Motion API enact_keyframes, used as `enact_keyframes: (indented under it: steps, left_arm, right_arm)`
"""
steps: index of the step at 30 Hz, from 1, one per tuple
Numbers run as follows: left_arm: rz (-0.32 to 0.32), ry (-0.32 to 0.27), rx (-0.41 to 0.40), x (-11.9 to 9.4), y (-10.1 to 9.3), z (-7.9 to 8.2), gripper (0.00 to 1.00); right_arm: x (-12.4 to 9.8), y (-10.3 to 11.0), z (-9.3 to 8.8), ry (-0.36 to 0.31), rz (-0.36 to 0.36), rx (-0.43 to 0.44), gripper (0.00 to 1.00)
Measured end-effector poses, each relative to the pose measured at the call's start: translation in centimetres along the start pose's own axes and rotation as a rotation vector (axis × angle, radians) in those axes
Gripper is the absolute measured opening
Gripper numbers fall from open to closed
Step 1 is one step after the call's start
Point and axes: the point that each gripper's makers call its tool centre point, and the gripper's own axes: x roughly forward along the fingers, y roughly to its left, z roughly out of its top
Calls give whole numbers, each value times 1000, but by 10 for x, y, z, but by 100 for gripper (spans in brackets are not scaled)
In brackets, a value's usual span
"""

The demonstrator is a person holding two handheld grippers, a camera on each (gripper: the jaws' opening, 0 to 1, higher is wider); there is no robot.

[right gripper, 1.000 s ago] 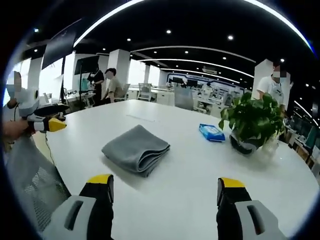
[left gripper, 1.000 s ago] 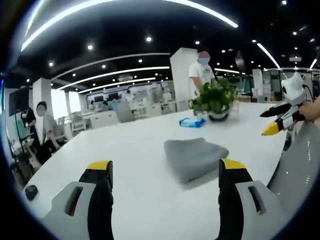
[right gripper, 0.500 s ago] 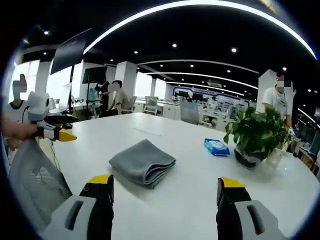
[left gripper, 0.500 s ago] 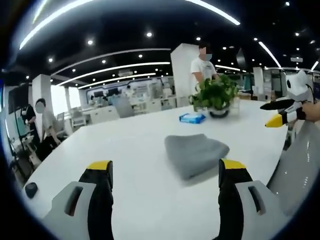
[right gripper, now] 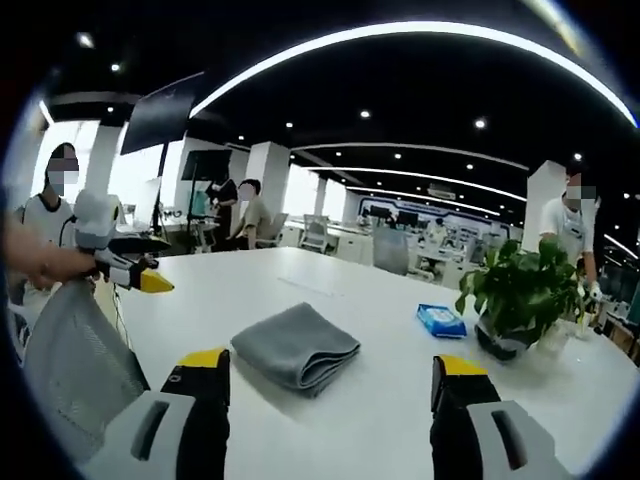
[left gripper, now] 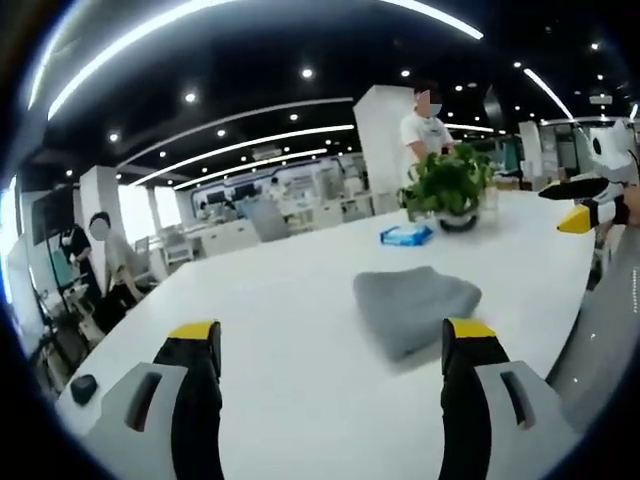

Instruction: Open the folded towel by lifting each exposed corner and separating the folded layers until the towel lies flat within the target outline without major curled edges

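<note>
A folded grey towel (left gripper: 415, 306) lies on the white table (left gripper: 280, 330), just beyond and right of the middle in the left gripper view. My left gripper (left gripper: 330, 340) hangs open above the table, short of the towel, with nothing between its fingers. In the right gripper view the same towel (right gripper: 296, 346) rests ahead, with its stacked folds facing the camera. My right gripper (right gripper: 330, 368) is open and holds nothing. The other gripper (left gripper: 585, 205) enters the left gripper view at the far right, and the other gripper (right gripper: 130, 268) enters the right gripper view at the left, held in a hand.
A potted green plant (left gripper: 447, 190) and a blue packet (left gripper: 405, 235) stand beyond the towel. A grey mesh chair back (right gripper: 75, 355) is at the table's near edge. A small dark object (left gripper: 84, 388) lies at the left table edge. People stand around the office.
Both views have shifted: the towel now sits slightly further right in each. The other gripper has slid toward the right rim in the left gripper view and inward in the right gripper view. The towel stays folded.
</note>
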Motion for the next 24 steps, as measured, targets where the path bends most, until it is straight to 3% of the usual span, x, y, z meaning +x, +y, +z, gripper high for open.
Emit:
enact_keyframes:
  steps: [1,3,5,7,9,12,14,19,24]
  left_arm:
    - [10,1,-3,1,1,0,91]
    - [49,80,26,1,8,-12,90]
    - [44,53,25,0,5,-6,88]
    - [43,15,14,-1,4,2,88]
    - [41,15,9,-2,4,2,88]
    - [32,23,-4,-1,4,-3,89]
    - [24,22,-6,-1,3,-3,89]
    - [17,39,10,0,2,-7,89]
    - [-2,28,-7,0,2,-7,89]
  right_arm:
    - [0,-2,-1,7,-4,3,84]
    - [0,-5,-5,24,-10,16,84]
    - [-4,-4,5,-36,3,63,83]
    - [-5,-8,4,-24,-12,48,80]
    - [-1,-5,-3,14,9,86,80]
    - [1,1,-9,51,20,43,78]
    - [1,-3,-8,54,-15,-8,76]
    - [1,-10,-18,102,-54,7,78]
    - [-1,-17,-19,108,-97,1,78]
